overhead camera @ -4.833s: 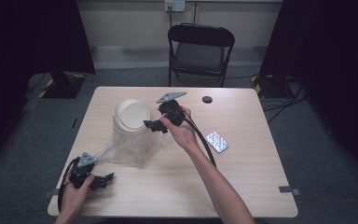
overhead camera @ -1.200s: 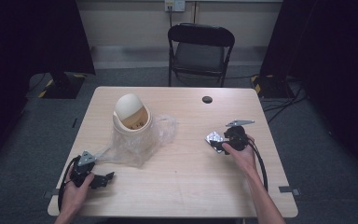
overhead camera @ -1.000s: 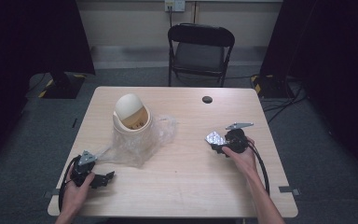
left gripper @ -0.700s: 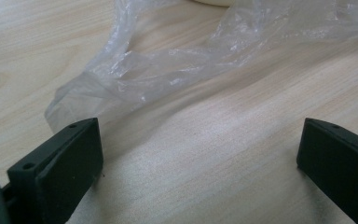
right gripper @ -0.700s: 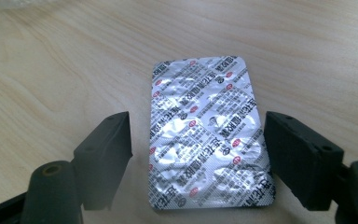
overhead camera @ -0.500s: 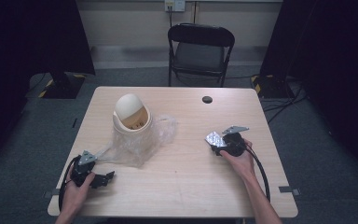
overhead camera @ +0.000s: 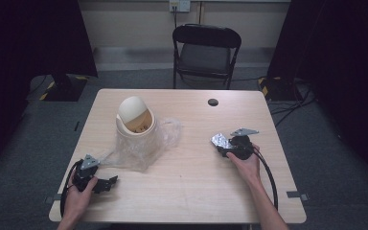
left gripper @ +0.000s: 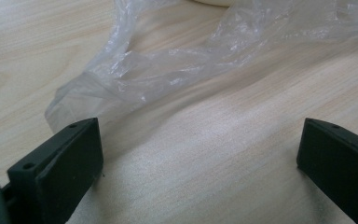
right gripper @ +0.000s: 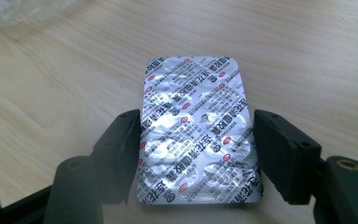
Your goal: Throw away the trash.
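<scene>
A silver foil blister pack [right gripper: 193, 116] lies flat on the wooden table [overhead camera: 187, 191], right of centre. My right gripper [right gripper: 196, 140] straddles it. Its jaws have just been closing, and both pads now touch the pack's long edges. From above, the right gripper [overhead camera: 222, 147] points left with the blister pack [overhead camera: 218, 140] at its tip. My left gripper [left gripper: 200, 149] rests at the table's near left corner, open wide with bare wood between its jaws. From above the left gripper [overhead camera: 109, 182] points right, below a clear plastic bag [overhead camera: 143, 148].
A cream swing-lid bin [overhead camera: 134, 117] stands left of centre inside the crumpled plastic bag [left gripper: 168, 70]. A small black round cap [overhead camera: 213, 102] lies near the far edge. A black folding chair [overhead camera: 206, 48] stands behind the table.
The right gripper's jaws have narrowed around the blister pack, and the hand stayed in place. The left hand has not moved.
</scene>
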